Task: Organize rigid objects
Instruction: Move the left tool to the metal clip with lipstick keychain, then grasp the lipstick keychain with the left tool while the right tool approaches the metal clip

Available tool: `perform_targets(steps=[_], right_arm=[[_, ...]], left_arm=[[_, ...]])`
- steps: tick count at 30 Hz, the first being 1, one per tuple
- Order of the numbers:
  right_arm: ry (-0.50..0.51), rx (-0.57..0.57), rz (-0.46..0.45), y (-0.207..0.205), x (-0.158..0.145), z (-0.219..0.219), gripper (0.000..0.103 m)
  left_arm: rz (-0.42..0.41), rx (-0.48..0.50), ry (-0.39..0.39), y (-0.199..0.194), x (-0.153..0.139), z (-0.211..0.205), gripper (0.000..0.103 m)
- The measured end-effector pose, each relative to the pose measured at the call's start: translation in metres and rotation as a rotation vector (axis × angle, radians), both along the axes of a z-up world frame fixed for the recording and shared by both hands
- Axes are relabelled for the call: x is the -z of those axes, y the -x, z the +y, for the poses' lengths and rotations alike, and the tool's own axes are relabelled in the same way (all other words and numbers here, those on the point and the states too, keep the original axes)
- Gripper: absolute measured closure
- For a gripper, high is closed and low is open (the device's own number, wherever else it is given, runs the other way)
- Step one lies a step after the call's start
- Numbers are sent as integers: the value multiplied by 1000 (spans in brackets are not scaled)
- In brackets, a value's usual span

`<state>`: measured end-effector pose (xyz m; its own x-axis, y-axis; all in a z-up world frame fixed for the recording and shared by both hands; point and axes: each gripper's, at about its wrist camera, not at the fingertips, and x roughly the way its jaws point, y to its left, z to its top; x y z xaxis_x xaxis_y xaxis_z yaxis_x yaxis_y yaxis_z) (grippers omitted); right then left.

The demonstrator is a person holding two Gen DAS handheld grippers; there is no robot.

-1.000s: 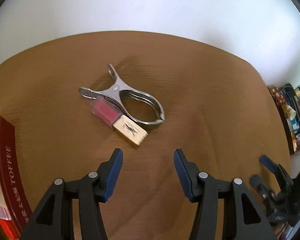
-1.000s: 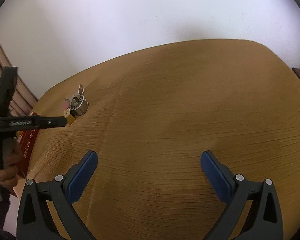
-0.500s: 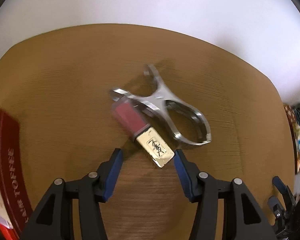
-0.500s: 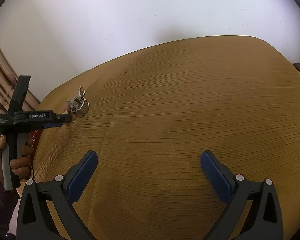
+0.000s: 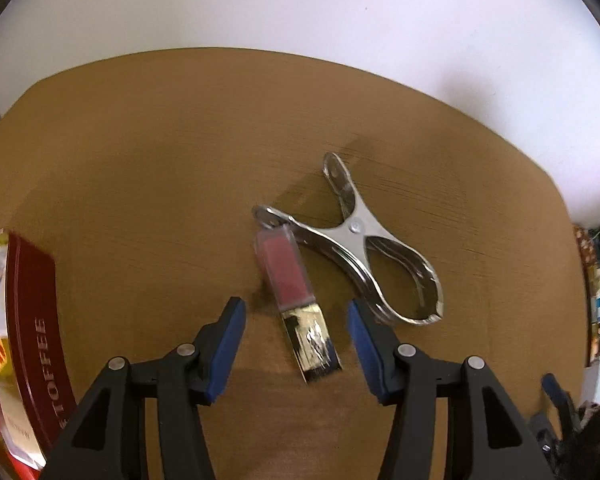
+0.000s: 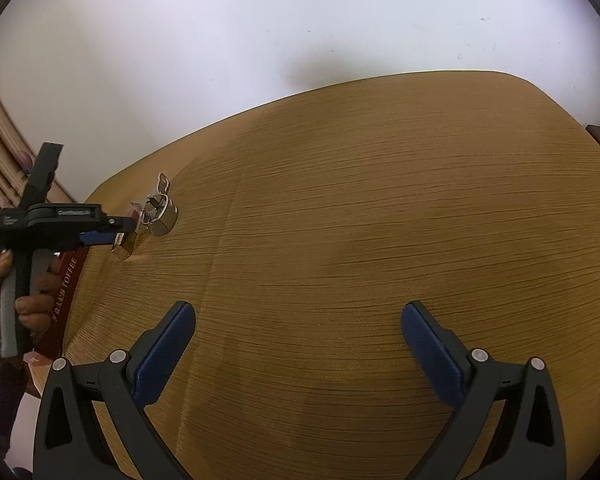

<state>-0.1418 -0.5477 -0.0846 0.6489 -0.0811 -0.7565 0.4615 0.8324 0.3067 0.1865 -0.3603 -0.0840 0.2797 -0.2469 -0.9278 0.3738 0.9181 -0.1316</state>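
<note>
A lip gloss tube [image 5: 296, 296] with a pink clear body and a gold cap lies on the brown table [image 5: 140, 184]. Its gold cap end lies between the fingers of my left gripper [image 5: 296, 320], which is open around it without touching. A steel spring clamp [image 5: 360, 248] lies just right of the tube, touching its far end. My right gripper [image 6: 298, 324] is open and empty over bare table. In the right wrist view the left gripper [image 6: 104, 236], the tube's cap [image 6: 123, 249] and the clamp [image 6: 160, 216] show far left.
A dark red toffee tin [image 5: 36, 328] with coloured packets stands at the table's left edge, also in the right wrist view [image 6: 66, 280]. A white wall runs behind the table. Cluttered shelves [image 5: 598, 292] are off the right edge.
My left gripper has moved forward and to the left until the tube's gold cap lies between its open fingers. The right gripper has stayed nearly still.
</note>
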Motion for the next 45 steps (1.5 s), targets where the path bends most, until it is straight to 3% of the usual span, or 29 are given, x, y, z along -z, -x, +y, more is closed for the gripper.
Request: perform_targets(steps=[4, 9, 10, 21, 27, 30, 34, 37, 41, 43, 45], right_arm=[[-1, 0, 0, 0, 0, 0, 1], [0, -1, 3, -2, 0, 1, 1], [-1, -1, 3, -2, 0, 0, 1], [28, 1, 31, -10, 3, 8, 1], [110, -9, 122, -27, 8, 22, 0], [86, -24, 98, -37, 6, 21, 0], [86, -98, 37, -75, 1, 27, 2], [127, -211, 11, -118, -5, 43, 15], [139, -358, 21, -168, -8, 66, 15], [164, -423, 36, -191, -9, 77, 5], [185, -474, 70, -212, -7, 85, 4]], left_arm=[[-34, -15, -34, -8, 7, 0, 49], [-75, -32, -37, 7, 3, 15, 82], [-72, -40, -25, 11, 3, 22, 83], [-97, -126, 24, 75, 0, 78, 81], [-134, -137, 63, 83, 1, 84, 81], [-147, -146, 93, 91, 0, 82, 81], [-170, -150, 111, 98, -3, 87, 81], [-176, -149, 122, 100, -3, 91, 81], [-160, -161, 151, 101, 2, 102, 81], [-140, -174, 173, 97, 2, 108, 81], [-122, -183, 190, 95, 1, 112, 81]])
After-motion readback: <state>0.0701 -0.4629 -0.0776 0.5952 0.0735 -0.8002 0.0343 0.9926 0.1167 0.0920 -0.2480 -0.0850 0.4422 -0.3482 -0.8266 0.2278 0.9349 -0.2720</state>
